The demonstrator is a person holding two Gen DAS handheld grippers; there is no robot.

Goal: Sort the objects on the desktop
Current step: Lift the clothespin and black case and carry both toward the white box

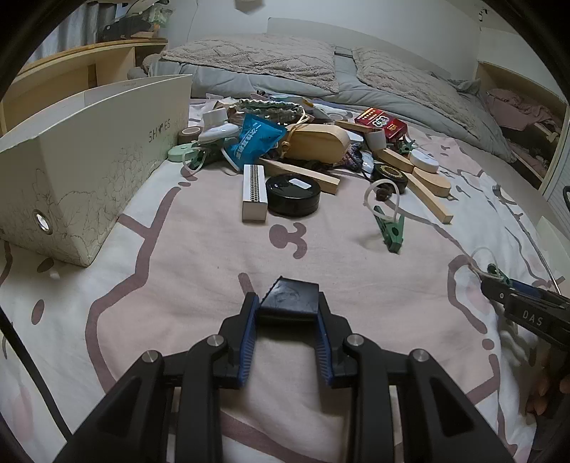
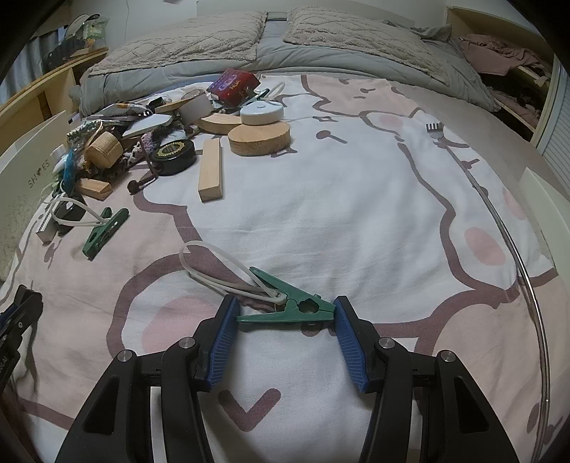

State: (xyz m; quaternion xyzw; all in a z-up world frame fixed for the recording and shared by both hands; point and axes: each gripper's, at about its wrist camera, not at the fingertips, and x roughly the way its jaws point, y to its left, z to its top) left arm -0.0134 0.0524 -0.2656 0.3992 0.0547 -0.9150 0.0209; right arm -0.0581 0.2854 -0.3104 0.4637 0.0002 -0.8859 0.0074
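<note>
While the left gripper [image 1: 288,302] points down at the pink and white cartoon-print bedspread [image 1: 199,256], its blue pads are clamped on a small black rectangular block [image 1: 290,297], which sits between the fingertips at about 6 o'clock in the left wrist view. At 9 o'clock in that view a cream shoe box [image 1: 89,171] stands on the bedspread, and toward 12 o'clock lies the heap of things to be sorted: a blue packet [image 1: 254,140], a rounded wooden piece [image 1: 319,142], a red carton [image 1: 381,123], a white narrow box [image 1: 254,192] just beside a round black tin [image 1: 294,194], a long wooden stick [image 1: 302,174], and a white round case [image 1: 424,161]. Near 2 o'clock of the tin a green clip [image 1: 392,231] with a white loop lies by itself. In the right wrist view the right gripper [image 2: 283,308] stands partly open, with a green clothes peg [image 2: 292,308] lying crosswise between its fingertips at roughly 6 o'clock; the peg's pointed end touches or nearly touches the right pad, the other end lies near the left pad, and I cannot tell whether the pads actually press on it. A white cord loop [image 2: 213,265] runs from the peg toward 10 o'clock. Farther off at 9 o'clock lies the second green clip [image 2: 107,231], at 11 o'clock a wooden block [image 2: 212,171] and a thick cork disc [image 2: 258,137], and at 2 o'clock a thin metal back scratcher [image 2: 498,210] curves along the bedspread. Grey pillows [image 2: 342,32] lie at 12 o'clock.
</note>
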